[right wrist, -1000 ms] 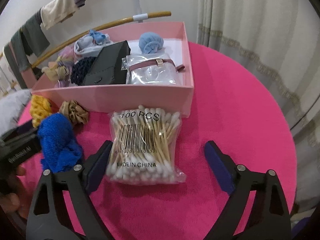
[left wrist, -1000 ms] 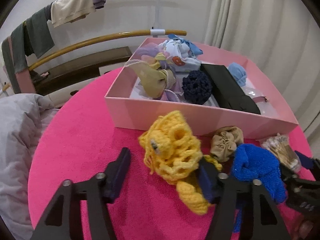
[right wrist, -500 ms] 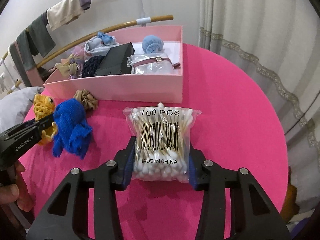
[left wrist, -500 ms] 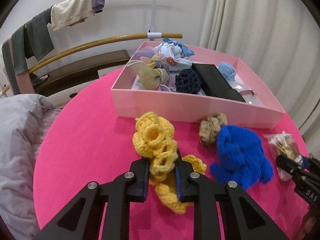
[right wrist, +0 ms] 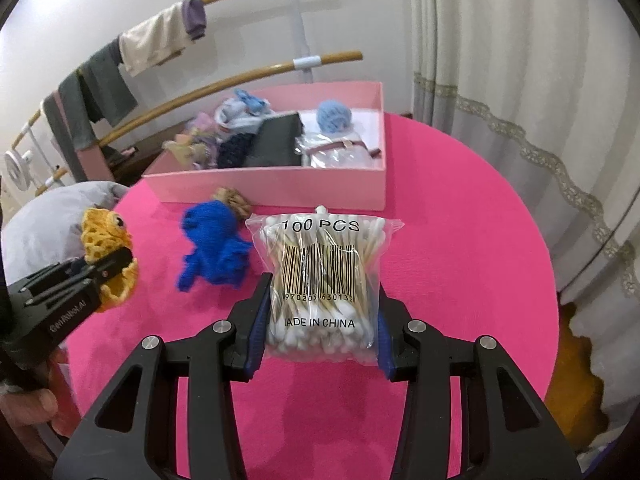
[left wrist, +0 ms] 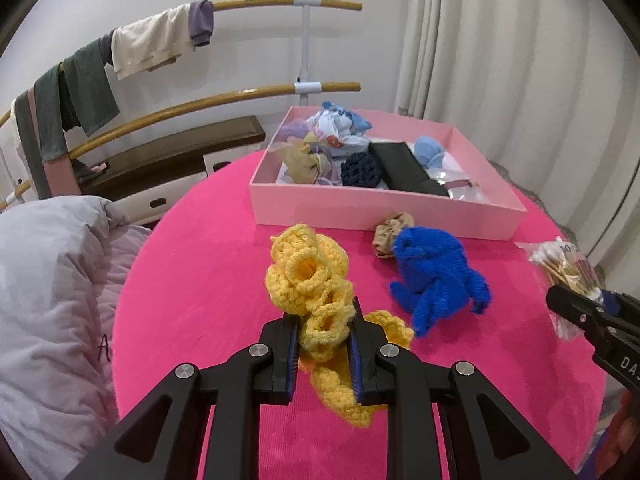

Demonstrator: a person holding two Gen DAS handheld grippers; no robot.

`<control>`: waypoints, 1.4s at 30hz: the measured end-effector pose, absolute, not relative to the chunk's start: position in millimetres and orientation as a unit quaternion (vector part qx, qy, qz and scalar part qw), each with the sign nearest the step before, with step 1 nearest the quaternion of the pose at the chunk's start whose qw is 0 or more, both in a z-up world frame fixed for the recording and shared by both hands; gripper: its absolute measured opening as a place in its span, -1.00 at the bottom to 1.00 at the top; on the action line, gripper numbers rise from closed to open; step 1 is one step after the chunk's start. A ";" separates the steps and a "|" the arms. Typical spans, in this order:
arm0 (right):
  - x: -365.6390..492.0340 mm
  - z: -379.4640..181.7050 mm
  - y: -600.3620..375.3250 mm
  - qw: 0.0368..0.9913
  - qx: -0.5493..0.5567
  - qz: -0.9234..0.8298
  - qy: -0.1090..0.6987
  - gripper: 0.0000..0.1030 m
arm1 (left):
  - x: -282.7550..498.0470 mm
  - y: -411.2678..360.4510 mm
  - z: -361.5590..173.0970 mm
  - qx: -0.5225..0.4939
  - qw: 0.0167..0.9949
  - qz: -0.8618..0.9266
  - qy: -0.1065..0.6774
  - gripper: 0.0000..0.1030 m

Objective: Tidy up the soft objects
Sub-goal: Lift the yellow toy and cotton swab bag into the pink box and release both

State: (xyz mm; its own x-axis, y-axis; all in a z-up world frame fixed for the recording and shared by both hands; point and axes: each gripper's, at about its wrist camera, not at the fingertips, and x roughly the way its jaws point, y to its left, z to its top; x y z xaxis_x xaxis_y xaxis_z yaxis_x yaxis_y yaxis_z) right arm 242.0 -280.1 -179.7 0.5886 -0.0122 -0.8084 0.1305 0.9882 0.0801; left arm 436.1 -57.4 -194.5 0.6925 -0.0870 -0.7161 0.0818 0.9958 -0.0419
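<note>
Between right gripper (right wrist: 320, 320) pads, swab bag (right wrist: 322, 280) stands upright.

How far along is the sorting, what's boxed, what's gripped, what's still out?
Done: the pink box already holds several soft items plus a black case.
In hand: the left gripper is shut on the yellow crochet toy; the right gripper is shut on the bag of cotton swabs.
Left: the blue knit toy and the beige scrunchie lie on the pink table in front of the box.
</note>
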 end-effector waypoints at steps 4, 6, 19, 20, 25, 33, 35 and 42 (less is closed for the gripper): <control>232.2 -159.7 -270.2 0.898 0.064 -0.031 0.434 -0.20 | 409.3 -56.2 -170.6 -0.005 0.927 -0.048 0.372 -0.67; 225.2 -146.3 -265.7 0.904 0.063 -0.028 0.421 -0.20 | 396.3 -55.5 -158.1 -0.006 0.931 -0.048 0.361 -0.67; 194.0 -77.0 -240.0 0.933 0.064 0.011 0.355 -0.20 | 312.5 -43.2 -79.8 -0.021 0.955 -0.055 0.291 -0.67; 192.6 -70.8 -237.5 0.935 0.064 0.018 0.349 -0.20 | 307.3 -43.1 -74.7 -0.022 0.956 -0.056 0.286 -0.67; 186.2 -53.8 -228.8 0.942 0.062 0.030 0.327 -0.20 | 286.5 -42.6 -50.8 -0.017 0.964 -0.053 0.262 -0.67; 188.5 -45.5 -226.6 0.947 0.060 0.038 0.315 -0.20 | 266.9 -44.1 -35.2 -0.010 0.969 -0.044 0.244 -0.66; 191.5 -45.4 -227.4 0.947 0.059 0.039 0.314 -0.20 | 265.0 -44.3 -33.5 -0.009 0.969 -0.043 0.243 -0.66; 193.6 -47.5 -232.0 0.947 0.059 0.036 0.312 -0.20 | 274.1 -51.6 -35.3 -0.007 0.969 -0.046 0.243 -0.66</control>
State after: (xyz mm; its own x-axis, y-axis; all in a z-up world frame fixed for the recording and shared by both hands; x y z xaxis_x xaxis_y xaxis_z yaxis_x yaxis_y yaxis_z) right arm 193.6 -232.0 -47.5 0.8022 0.1054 -0.5877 -0.0312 0.9904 0.1350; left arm 274.1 -51.6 -35.3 0.8775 -0.0923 -0.4707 0.0855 0.9957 -0.0359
